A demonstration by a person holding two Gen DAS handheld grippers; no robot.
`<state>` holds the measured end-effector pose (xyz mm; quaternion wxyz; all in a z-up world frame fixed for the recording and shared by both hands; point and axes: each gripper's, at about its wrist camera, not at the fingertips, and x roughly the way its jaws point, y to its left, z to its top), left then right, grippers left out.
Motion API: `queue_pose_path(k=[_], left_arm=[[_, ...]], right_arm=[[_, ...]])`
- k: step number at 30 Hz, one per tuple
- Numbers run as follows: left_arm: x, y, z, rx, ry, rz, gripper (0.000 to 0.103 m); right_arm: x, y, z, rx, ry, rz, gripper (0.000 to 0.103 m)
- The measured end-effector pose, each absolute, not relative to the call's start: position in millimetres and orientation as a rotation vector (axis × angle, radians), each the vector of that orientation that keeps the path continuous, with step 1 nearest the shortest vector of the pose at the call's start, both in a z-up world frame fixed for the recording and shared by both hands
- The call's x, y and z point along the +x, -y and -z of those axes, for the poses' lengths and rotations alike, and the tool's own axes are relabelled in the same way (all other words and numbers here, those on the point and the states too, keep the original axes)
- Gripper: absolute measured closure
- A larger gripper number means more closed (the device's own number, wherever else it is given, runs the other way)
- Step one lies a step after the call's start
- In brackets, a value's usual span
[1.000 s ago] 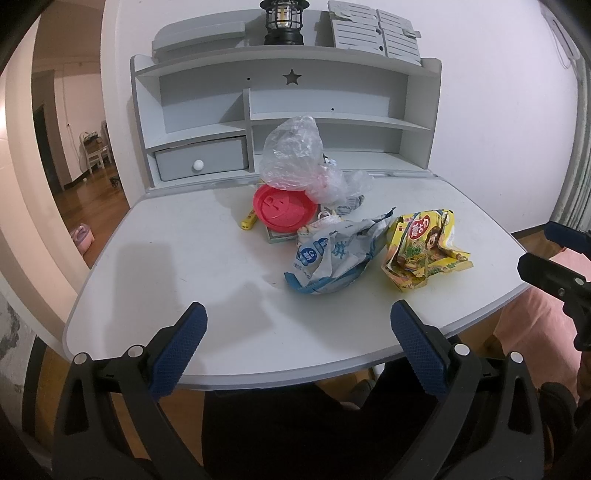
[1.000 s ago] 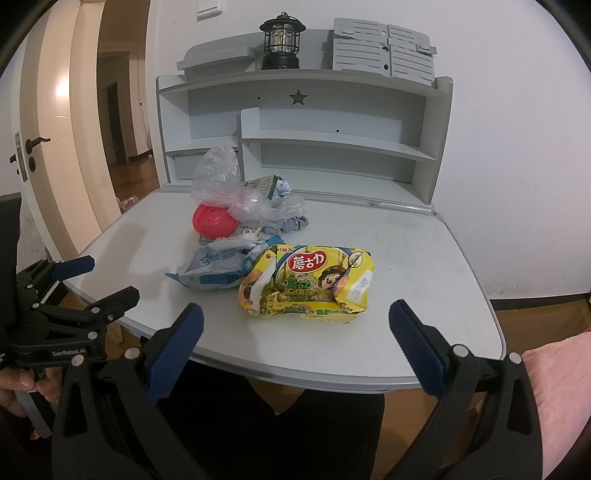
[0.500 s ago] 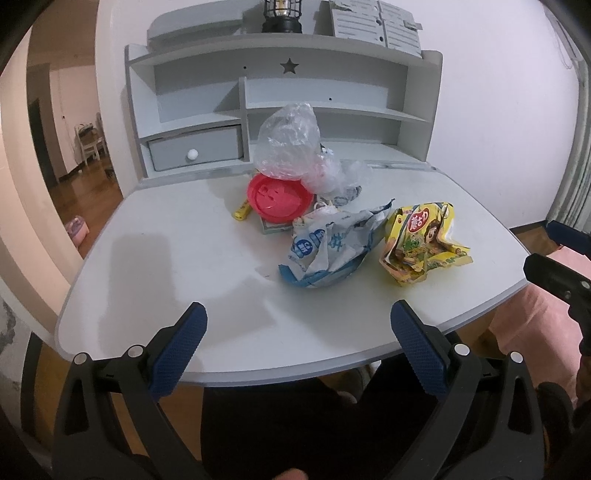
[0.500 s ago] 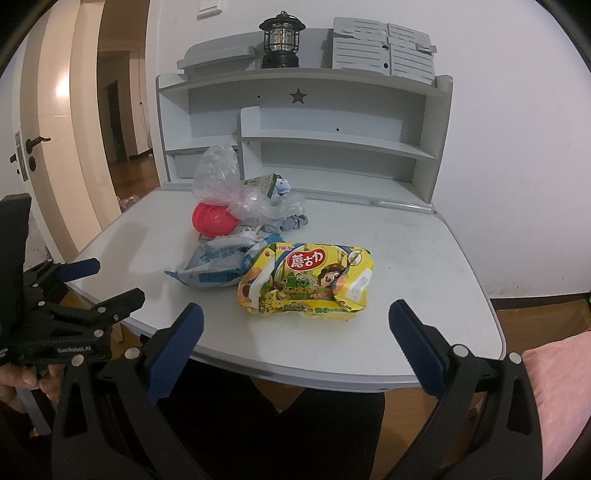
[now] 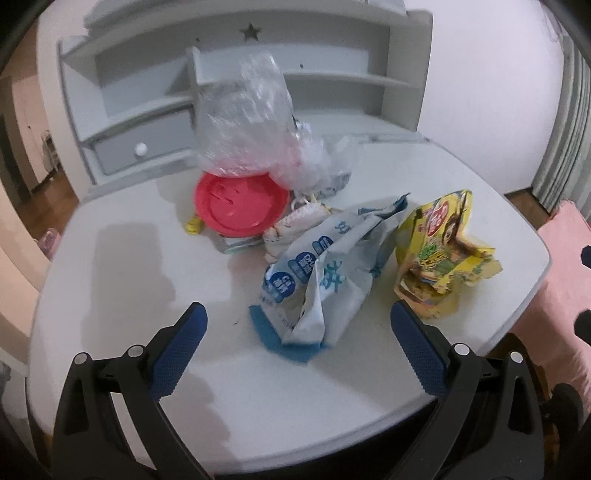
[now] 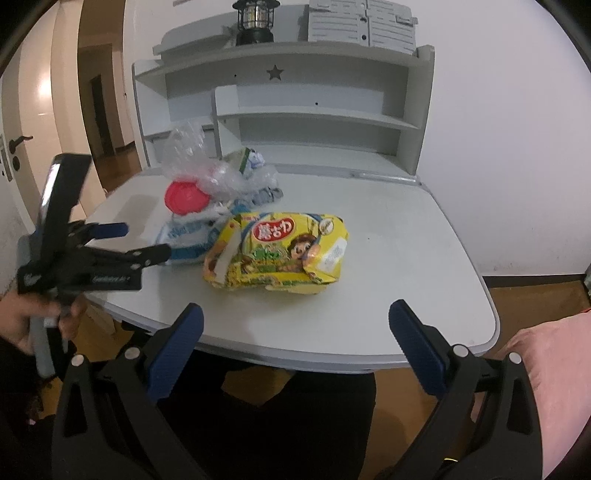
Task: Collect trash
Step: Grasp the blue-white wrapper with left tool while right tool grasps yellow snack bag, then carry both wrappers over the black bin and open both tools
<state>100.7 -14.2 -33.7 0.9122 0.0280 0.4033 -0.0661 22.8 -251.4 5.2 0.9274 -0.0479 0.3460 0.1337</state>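
A heap of trash lies on the white desk [image 5: 110, 258]. A crumpled blue-and-white wrapper [image 5: 325, 273] sits nearest, just beyond my open left gripper [image 5: 299, 325], whose fingers hold nothing. To its right is a yellow snack bag [image 5: 439, 254]. Behind them lie a red round lid [image 5: 240, 203] and a clear plastic bag [image 5: 247, 114]. In the right wrist view the yellow snack bag [image 6: 280, 254] lies ahead of my open right gripper [image 6: 295, 325], which hangs at the desk's front edge. The left gripper [image 6: 144, 240] shows there too, over the desk's left side.
A grey shelf unit [image 6: 306, 107] with a drawer [image 5: 144, 147] stands at the back of the desk, a lantern [image 6: 255, 18] on top. A small yellow item [image 5: 194, 225] lies beside the lid. A pink cushion [image 6: 554, 387] is at the right. A doorway [image 6: 99, 114] opens left.
My left gripper has moved forward and down over the desk, so the trash heap looms larger. The right gripper has barely shifted. Both stay open.
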Motion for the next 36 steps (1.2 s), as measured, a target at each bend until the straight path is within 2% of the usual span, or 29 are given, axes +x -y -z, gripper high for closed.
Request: queue_pose_path(k=[2, 4, 5, 6, 10, 12, 14, 17, 20, 22, 23, 24, 27, 32, 36], left_arm=[[105, 15, 38, 0.062, -0.836, 0.154, 0.018], [110, 15, 42, 0.056, -0.859, 0.190, 0.061], [111, 15, 42, 0.047, -0.867, 0.202, 0.065], [109, 12, 42, 0.030, -0.860, 0.215, 0.077], [98, 0, 34, -0.005, -0.827, 0.228, 0.087], [92, -7, 26, -0.033, -0.813, 0.232, 0.088], [87, -10, 20, -0.044, -0.795, 0.235, 0.088], [83, -11, 14, -0.042, -0.773, 0.225, 0.088], [77, -13, 11, -0.042, -0.775, 0.225, 0.088], [76, -15, 10, -0.043, -0.780, 0.225, 0.088], [75, -16, 10, -0.045, -0.781, 0.226, 0.088], [74, -16, 9, -0.045, -0.783, 0.226, 0.088], [71, -10, 1, -0.024, -0.770, 0.232, 0.088], [73, 23, -10, 0.034, -0.743, 0.296, 0.088], [75, 79, -20, 0.080, -0.720, 0.425, 0.088]], right_arm=[[29, 254, 0, -0.082, -0.730, -0.276, 0.006], [38, 259, 6, -0.044, -0.762, -0.283, 0.006], [45, 264, 10, -0.007, -0.781, -0.292, 0.006], [50, 266, 14, 0.028, -0.795, -0.304, 0.006], [78, 281, 30, 0.204, -0.862, -0.360, 0.006], [96, 285, 42, 0.303, -0.914, -0.391, 0.017], [111, 287, 55, 0.392, -0.959, -0.416, 0.021], [128, 284, 67, 0.464, -0.999, -0.426, 0.033], [144, 280, 69, 0.524, -1.003, -0.428, 0.039], [155, 280, 72, 0.555, -1.017, -0.416, 0.050], [159, 281, 74, 0.569, -1.026, -0.412, 0.074], [160, 284, 73, 0.590, -1.024, -0.418, 0.085], [153, 298, 56, 0.577, -0.959, -0.413, 0.092], [119, 352, 25, 0.574, -0.847, -0.348, 0.093], [67, 418, 4, 0.524, -0.736, -0.183, 0.093]])
